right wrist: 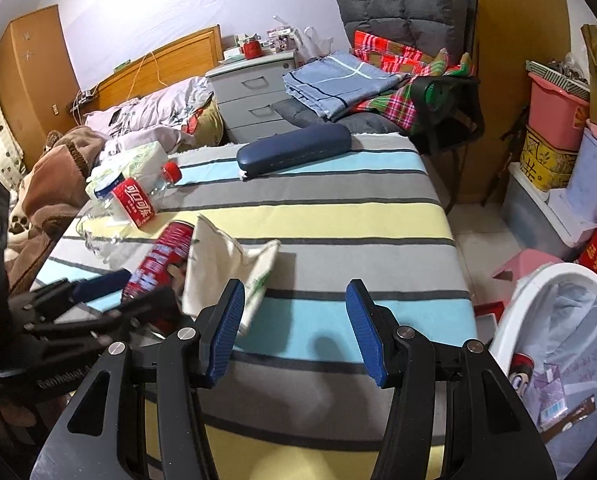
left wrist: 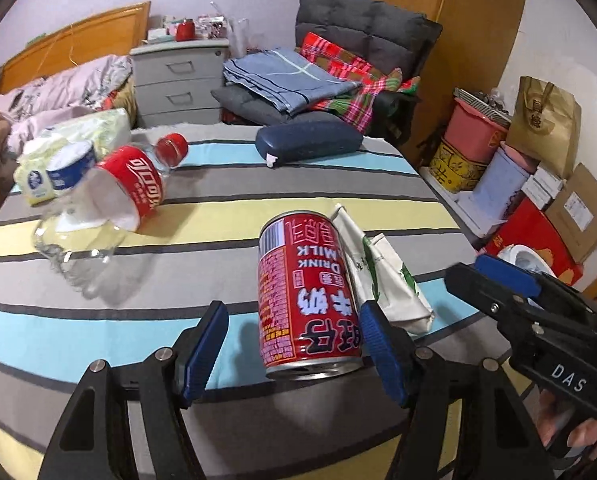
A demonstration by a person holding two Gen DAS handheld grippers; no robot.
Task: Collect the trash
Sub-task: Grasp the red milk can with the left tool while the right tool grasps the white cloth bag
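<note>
A red milk-drink can (left wrist: 304, 292) lies on the striped bed sheet (left wrist: 258, 184), between the open fingers of my left gripper (left wrist: 294, 344); the right pad (left wrist: 382, 344) is close to the can, the left pad stands apart. A crumpled white wrapper (left wrist: 382, 276) lies against the can's right side. An empty clear cola bottle (left wrist: 110, 208) with a red label lies further left. My right gripper (right wrist: 298, 328) is open and empty above the sheet, right of the can (right wrist: 162, 256) and wrapper (right wrist: 226, 268). A white bin (right wrist: 554, 344) holding trash stands on the floor at right.
A dark blue case (left wrist: 308, 144) lies at the far end of the sheet. Tissue packs (left wrist: 78, 148) sit behind the bottle. Bedding, a grey drawer unit (left wrist: 178, 84) and a chair with folded cloths are behind. Boxes and bags are stacked on the right (left wrist: 538, 168).
</note>
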